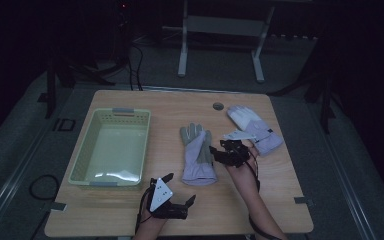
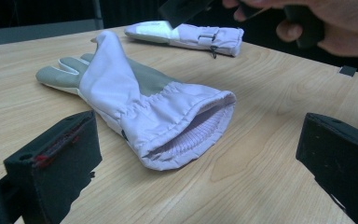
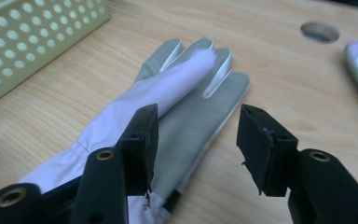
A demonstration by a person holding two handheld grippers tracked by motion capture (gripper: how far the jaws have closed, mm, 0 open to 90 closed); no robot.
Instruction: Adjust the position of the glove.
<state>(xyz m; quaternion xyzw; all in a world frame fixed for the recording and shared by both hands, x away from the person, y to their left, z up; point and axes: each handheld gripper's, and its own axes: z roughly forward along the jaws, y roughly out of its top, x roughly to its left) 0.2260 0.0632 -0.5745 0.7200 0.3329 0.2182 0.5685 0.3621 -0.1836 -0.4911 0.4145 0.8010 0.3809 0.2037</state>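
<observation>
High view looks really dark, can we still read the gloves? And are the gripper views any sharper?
High view: dim, room behind black, near glove and far glove readable but low in contrast; pale glare on the basket floor. Left gripper view: brighter, near glove's cuff sharp, own jaws soft. Right gripper view: glove sharp, jaws slightly blurred.

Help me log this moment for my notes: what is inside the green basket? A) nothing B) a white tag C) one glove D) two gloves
A: the green basket shows a bare floor, while the near glove and the far glove both lie on the table.
</observation>
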